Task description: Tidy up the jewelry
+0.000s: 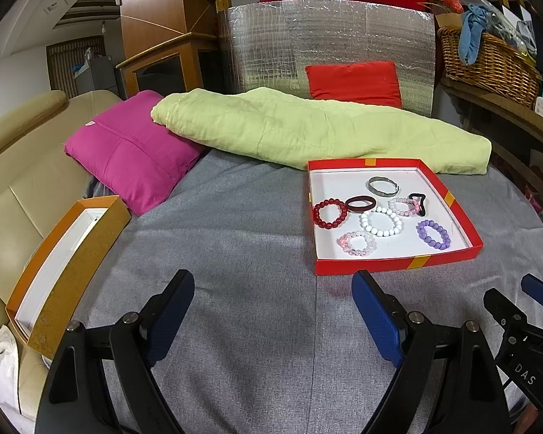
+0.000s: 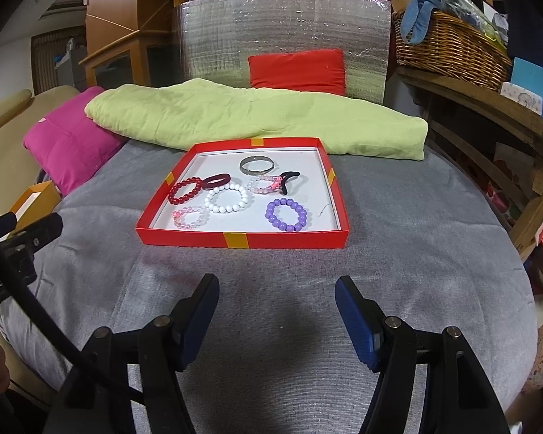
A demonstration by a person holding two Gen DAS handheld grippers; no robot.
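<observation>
A shallow red tray [image 1: 449,256] [image 2: 199,238] lies on the grey cloth and holds several bracelets: red beads [image 1: 330,213] [image 2: 184,191], white beads [image 1: 381,221] [image 2: 228,198], purple beads [image 1: 433,234] [image 2: 286,215], a silver bangle [image 1: 383,186] [image 2: 257,165], pink-clear beads [image 1: 357,243] [image 2: 190,217], and dark hair ties. An orange box [image 1: 68,282] [image 2: 36,195] with a white inside sits at the left. My left gripper [image 1: 273,311] is open and empty, short of the tray. My right gripper [image 2: 277,311] is open and empty, in front of the tray.
A green folded blanket [image 1: 307,130] [image 2: 257,119], a magenta pillow [image 1: 134,148] and a red cushion [image 1: 354,81] lie behind the tray. A beige sofa [image 1: 14,188] is at the left. A wicker basket [image 1: 488,61] stands on a wooden shelf at the right.
</observation>
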